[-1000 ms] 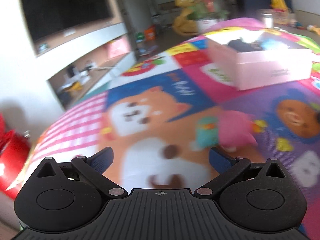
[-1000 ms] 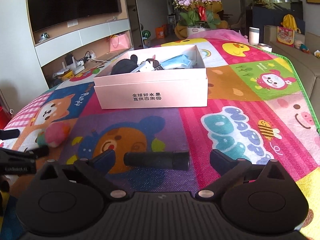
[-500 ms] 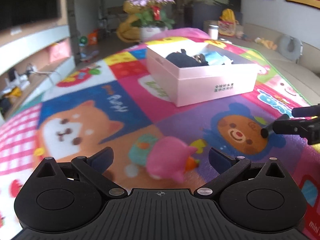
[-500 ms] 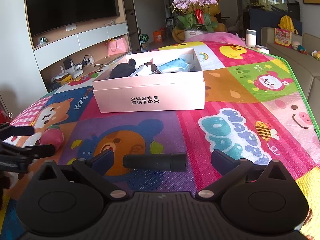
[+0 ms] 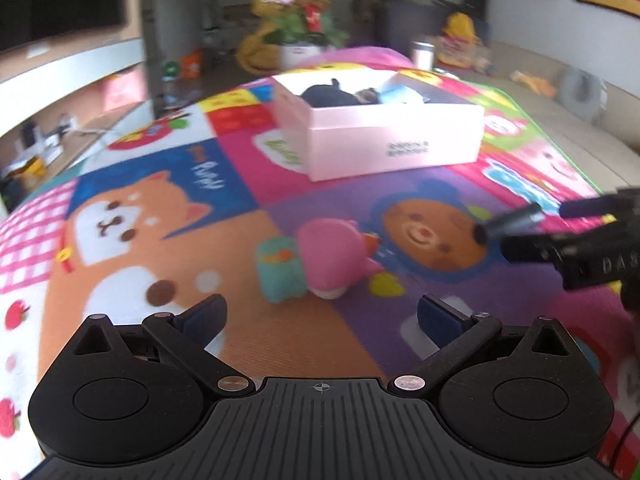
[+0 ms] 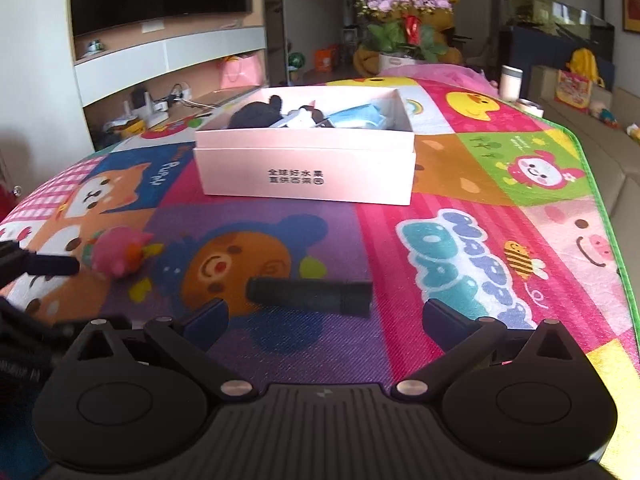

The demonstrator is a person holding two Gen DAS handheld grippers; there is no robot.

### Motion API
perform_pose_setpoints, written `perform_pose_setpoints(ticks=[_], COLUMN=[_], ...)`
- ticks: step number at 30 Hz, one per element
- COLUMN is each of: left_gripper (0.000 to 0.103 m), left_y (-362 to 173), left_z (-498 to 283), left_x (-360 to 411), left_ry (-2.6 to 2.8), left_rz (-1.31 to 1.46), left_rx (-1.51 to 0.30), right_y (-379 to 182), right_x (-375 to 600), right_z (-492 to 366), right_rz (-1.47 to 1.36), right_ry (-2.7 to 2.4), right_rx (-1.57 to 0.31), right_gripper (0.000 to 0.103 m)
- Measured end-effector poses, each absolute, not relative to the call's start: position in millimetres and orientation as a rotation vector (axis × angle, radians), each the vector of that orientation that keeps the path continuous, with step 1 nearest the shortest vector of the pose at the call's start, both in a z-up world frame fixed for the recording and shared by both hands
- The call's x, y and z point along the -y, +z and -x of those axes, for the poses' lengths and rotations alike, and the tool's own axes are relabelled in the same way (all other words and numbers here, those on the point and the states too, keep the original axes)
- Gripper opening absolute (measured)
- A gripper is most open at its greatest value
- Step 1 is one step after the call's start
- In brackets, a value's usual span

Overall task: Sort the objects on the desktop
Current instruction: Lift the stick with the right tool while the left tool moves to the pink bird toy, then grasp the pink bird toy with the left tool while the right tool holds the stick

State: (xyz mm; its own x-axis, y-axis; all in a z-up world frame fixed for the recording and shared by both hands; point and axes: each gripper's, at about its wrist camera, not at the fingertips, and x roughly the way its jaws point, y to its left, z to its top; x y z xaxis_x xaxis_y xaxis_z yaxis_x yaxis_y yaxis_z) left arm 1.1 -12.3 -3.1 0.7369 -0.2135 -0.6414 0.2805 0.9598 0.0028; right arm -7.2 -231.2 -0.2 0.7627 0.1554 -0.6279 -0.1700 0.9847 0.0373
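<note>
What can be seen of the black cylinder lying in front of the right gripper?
The black cylinder is a matte dark tube, one end slightly wider like a cap. It lies flat on the colourful play mat, crosswise just ahead of the right gripper, whose fingers are spread wide and not touching it. Nothing else touches it.

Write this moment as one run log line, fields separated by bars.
left gripper open, before pink plush toy | right gripper open, before black cylinder | pink box holds items

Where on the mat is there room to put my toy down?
Free: right of the pink box, around the bee picture. Also left, on the dog picture. Crowded: between the pink plush and black tube.
</note>
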Motion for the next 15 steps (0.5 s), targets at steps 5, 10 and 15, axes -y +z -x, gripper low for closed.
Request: perform_pose_setpoints(ticks=[5, 10, 15], left_gripper=[0.103, 0.103, 0.103], left_y=[-1.8, -0.6, 5.2], left_z=[-1.6, -0.7, -14.3], left_x=[5.1, 5.3, 14.8], left_ry=[-0.263, -0.239, -0.246], left_rz=[-0.065, -0.054, 0.039], left_rx=[-0.69, -0.673, -0.668], right_y=[-2.6, -5.4, -4.8], right_x=[222.5, 215.6, 217.7], right_z=[-4.3, -15.0, -16.5], right_rz=[0.06, 0.077, 0.051], right_ry=[0.178, 0.162, 0.144], right_rx=[-0.71, -0.723, -0.709], right_gripper=[0.102, 0.08, 0.076])
